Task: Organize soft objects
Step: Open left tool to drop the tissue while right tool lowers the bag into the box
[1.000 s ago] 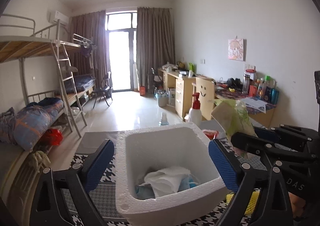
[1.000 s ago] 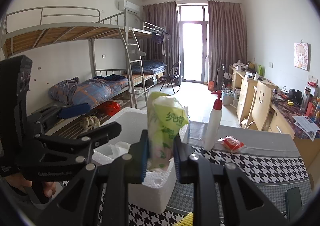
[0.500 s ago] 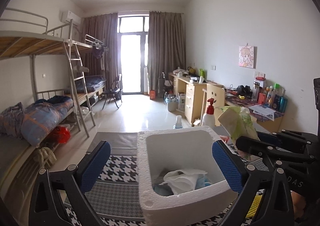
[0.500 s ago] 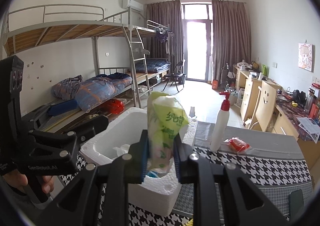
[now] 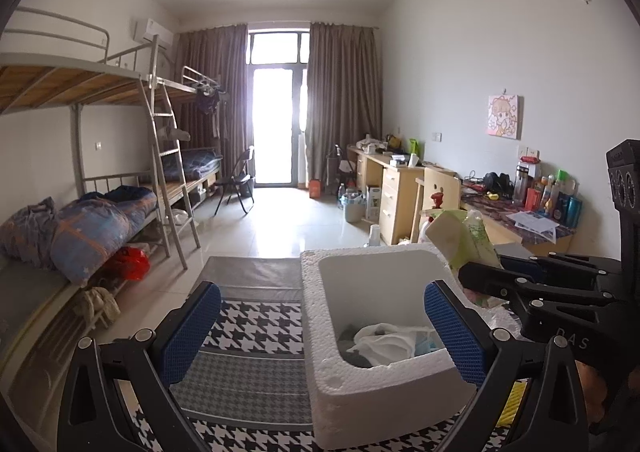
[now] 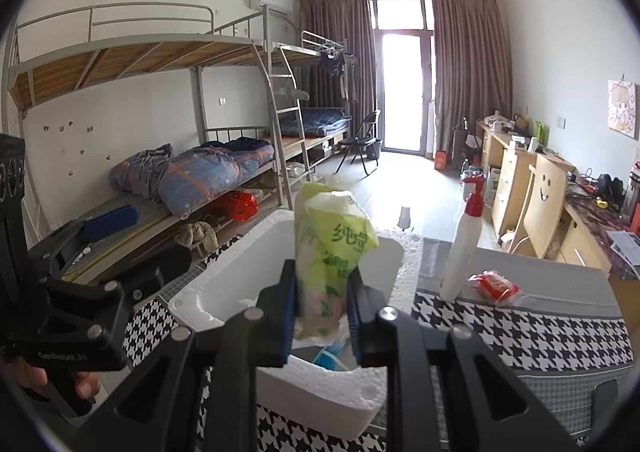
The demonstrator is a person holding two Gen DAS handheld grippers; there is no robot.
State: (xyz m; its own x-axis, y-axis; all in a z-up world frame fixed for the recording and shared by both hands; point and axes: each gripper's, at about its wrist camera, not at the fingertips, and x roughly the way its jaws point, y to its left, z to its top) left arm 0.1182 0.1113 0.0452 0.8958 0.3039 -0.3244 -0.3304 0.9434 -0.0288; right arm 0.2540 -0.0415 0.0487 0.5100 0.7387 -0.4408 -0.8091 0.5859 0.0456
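A white foam box (image 5: 362, 384) stands on the houndstooth tablecloth (image 5: 256, 322); white cloth and a blue mask (image 5: 390, 342) lie in its bottom. My right gripper (image 6: 322, 294) is shut on a green tissue pack (image 6: 332, 252), held upright over the box's open top (image 6: 288, 248). The pack also shows in the left wrist view (image 5: 464, 240), above the box's right wall. My left gripper (image 5: 320, 328) is open and empty, its right finger pad (image 5: 454, 332) at the box's right wall and its left pad (image 5: 186, 334) out over the cloth.
A white pump bottle with a red top (image 6: 466, 240) and a red packet (image 6: 496, 286) sit on the table to the right of the box. Something yellow (image 5: 510, 402) lies by the box. Bunk beds (image 6: 168, 132) stand left, desks (image 6: 520, 180) right.
My left gripper has shifted left, so the box now sits right of centre between its fingers. My right gripper has carried the tissue pack further over the box and lower.
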